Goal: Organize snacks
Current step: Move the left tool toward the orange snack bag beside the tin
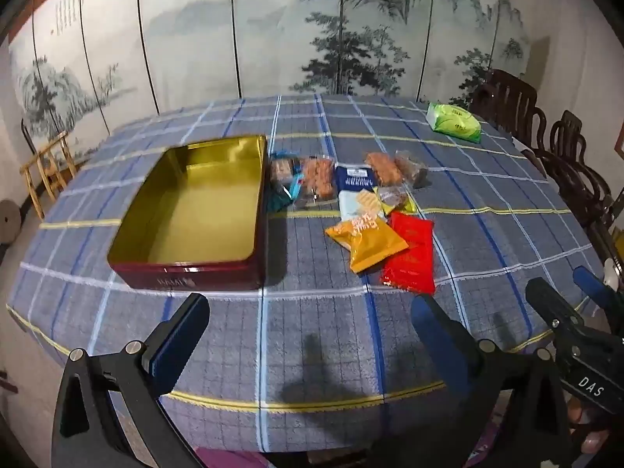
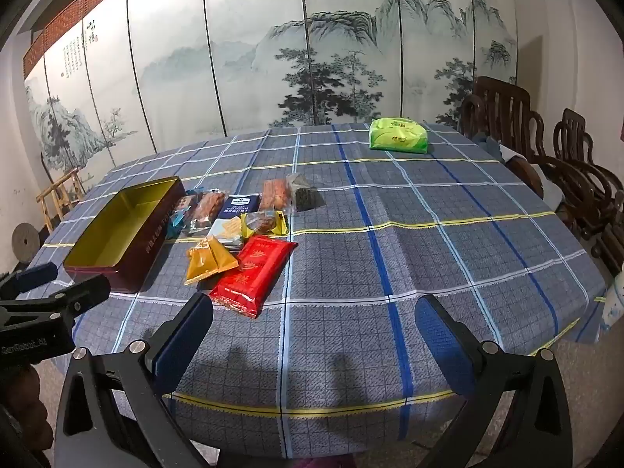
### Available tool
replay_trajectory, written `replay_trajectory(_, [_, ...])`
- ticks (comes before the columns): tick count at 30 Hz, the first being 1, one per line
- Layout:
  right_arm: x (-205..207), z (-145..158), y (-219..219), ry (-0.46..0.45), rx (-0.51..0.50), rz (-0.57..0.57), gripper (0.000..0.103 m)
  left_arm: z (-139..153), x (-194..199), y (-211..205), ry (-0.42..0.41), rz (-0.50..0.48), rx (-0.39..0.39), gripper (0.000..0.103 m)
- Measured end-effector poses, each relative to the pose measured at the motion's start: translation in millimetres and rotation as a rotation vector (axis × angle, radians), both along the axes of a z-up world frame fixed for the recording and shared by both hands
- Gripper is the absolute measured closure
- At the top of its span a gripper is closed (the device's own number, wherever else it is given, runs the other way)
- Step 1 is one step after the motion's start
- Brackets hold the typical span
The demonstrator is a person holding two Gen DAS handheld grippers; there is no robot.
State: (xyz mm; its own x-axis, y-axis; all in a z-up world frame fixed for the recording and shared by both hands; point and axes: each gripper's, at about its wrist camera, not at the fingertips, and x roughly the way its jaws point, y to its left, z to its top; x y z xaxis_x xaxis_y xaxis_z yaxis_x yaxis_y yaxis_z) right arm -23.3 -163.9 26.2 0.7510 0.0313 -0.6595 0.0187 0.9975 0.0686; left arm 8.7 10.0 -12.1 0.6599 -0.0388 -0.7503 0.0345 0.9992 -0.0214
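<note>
At centre left of the left wrist view, the tin (image 1: 195, 210) shows its bare gold floor, snack packets (image 1: 366, 210) beside it; the right view hides that floor. Left gripper (image 1: 308, 335) and right gripper (image 2: 312, 335) gape wide, holding nothing.

The tin (image 1: 187, 210) is metal, glossy gold inside and dark red outside, the tablecloth (image 1: 312, 335) a matt woven plaid cloth, the snack packets (image 1: 409, 257) shiny plastic film, some clear, the chairs (image 2: 518, 124) dark polished wood, and the gripper pads (image 2: 183, 335) matt blue.
</note>
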Motion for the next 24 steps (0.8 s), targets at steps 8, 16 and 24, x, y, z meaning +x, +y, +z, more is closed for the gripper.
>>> replay_trajectory(8, [-2,1,-4,0.001,0.005,-0.002,0.000,-19,-20,-18,0.086,-0.078,0.026,0.001])
replay_trajectory(16, [-8,3,-10,0.004,0.006,-0.005,0.000,-11,-38,-19,0.035,-0.115,0.023,0.001])
replay_trajectory(24, [-9,3,-14,0.014,0.006,0.000,0.000,-14,-34,-13,0.062,-0.103,-0.013,0.001])
